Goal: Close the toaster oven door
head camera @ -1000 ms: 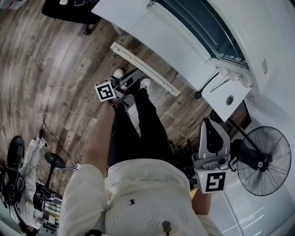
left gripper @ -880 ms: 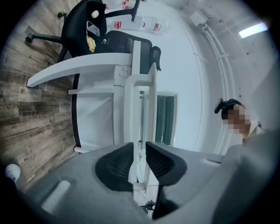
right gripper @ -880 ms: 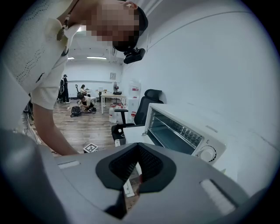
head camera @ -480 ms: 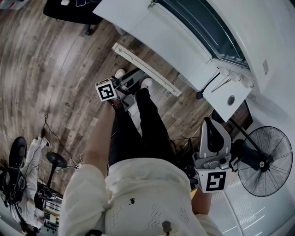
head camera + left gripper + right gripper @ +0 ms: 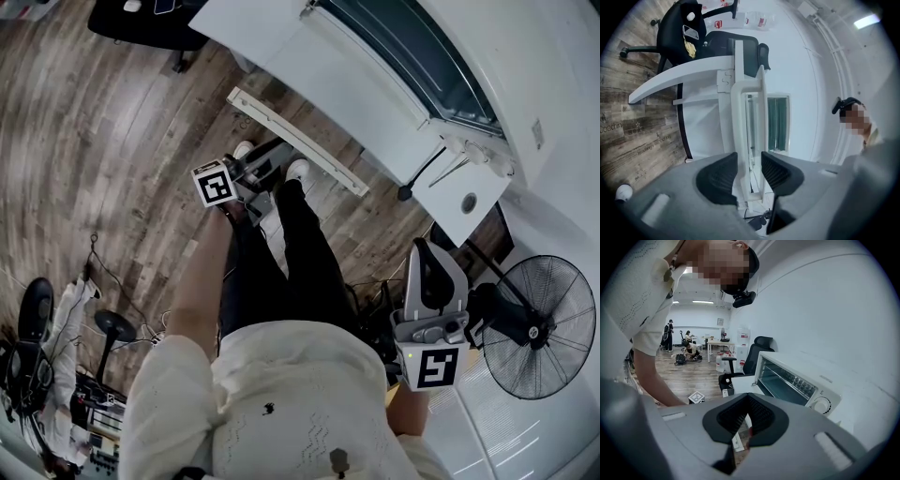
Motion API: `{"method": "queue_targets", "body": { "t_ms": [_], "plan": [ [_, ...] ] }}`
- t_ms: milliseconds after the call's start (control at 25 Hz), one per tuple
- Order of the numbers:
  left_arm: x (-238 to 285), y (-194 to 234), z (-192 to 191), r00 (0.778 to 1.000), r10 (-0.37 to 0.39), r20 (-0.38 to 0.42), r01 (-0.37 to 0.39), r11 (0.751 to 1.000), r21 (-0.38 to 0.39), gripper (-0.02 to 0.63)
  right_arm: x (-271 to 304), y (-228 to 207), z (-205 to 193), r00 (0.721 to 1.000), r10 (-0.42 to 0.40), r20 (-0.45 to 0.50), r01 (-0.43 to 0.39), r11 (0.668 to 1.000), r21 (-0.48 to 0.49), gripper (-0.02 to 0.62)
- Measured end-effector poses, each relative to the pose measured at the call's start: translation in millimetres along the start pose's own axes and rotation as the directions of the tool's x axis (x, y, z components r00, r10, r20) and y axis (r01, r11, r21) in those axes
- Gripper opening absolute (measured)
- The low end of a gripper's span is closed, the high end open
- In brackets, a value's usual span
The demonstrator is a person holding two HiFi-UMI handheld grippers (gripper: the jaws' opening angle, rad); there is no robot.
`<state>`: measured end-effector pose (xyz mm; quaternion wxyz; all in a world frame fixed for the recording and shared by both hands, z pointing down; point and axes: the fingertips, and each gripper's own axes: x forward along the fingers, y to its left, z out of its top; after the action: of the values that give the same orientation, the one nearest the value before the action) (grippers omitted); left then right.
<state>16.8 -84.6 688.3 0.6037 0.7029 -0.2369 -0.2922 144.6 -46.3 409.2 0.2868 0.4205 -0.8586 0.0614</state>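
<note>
1. The left tool [image 5: 749, 158] has its jaws spread. They have just been opening, and nothing sits between them.
2. Straight beyond those jaws, well apart, stands the white leg frame [image 5: 739, 93] of the worktop [image 5: 679, 77]. The left gripper view is rolled, so the wooden floor [image 5: 633, 122] lies off to this tool's left.
3. Past the worktop, farther from the left tool, is a black office chair [image 5: 677, 23].
4. The right tool [image 5: 747, 400] has its jaws pressed together at the tips and pinches nothing.
5. The toaster oven [image 5: 806, 369] stands on the white worktop, ahead of the right tool and to its right, well apart from it.
6. Its glass door [image 5: 780, 379] appears to lie closed against the body. A round knob [image 5: 823, 405] sits at the end of the oven nearer the right tool.
7. In the head view the right tool is held low at the person's side, pointing toward the oven. A floor fan [image 5: 536, 328] stands just to its right.
8. The left tool is held out in front, above the person's white shoes [image 5: 296, 169] and near the worktop's edge, touching neither.
</note>
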Motion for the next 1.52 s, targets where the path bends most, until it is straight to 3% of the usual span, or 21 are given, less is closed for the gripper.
{"method": "queue_targets", "body": {
  "t_ms": [240,600,800,840,880,1000,1160,1520],
  "plan": [
    [0.1,-4.9,1.0,1.000,0.006,-0.002,-0.006,1.000,0.000,0.163,14.4,10.5,-6.2,0.999,0.039,-0.021,-0.039,0.999,-0.027,0.011],
    [-0.2,-16.7,0.3,0.999,-0.004,-0.041,0.004,1.000,-0.009,0.181,65.3,42.2,-60.8,0.969,0.155,-0.192,-0.173,0.981,-0.084,0.011],
    [0.2,-21.6,1.2,0.997,-0.001,-0.072,0.001,1.000,0.007,0.183,82.3,51.7,-94.6,0.938,0.168,-0.302,-0.200,0.977,-0.079,0.026],
    [0.1,-22.3,1.3,0.997,-0.001,-0.074,0.001,1.000,0.007,0.183,87.1,53.7,-102.6,0.933,0.163,-0.320,-0.199,0.976,-0.085,0.092],
    [-0.2,-22.7,1.3,0.997,0.000,-0.075,0.001,1.000,0.007,0.183,92.3,55.3,-110.2,0.931,0.152,-0.333,-0.194,0.976,-0.096,0.108],
    [-0.5,-23.7,1.7,0.997,0.005,-0.078,-0.004,1.000,0.007,0.183,107.2,58.0,-129.8,0.921,0.084,-0.381,-0.159,0.973,-0.168,0.106],
    [0.4,-27.0,1.1,0.997,0.003,-0.081,-0.003,1.000,0.004,0.183,122.7,61.4,-149.4,0.901,-0.022,-0.434,-0.139,0.932,-0.336,0.100],
    [0.5,-36.1,1.6,0.995,-0.010,-0.098,0.009,1.000,-0.004,0.183,135.9,64.7,-161.2,0.885,-0.094,-0.457,-0.111,0.909,-0.402,0.104]
  ]
}}
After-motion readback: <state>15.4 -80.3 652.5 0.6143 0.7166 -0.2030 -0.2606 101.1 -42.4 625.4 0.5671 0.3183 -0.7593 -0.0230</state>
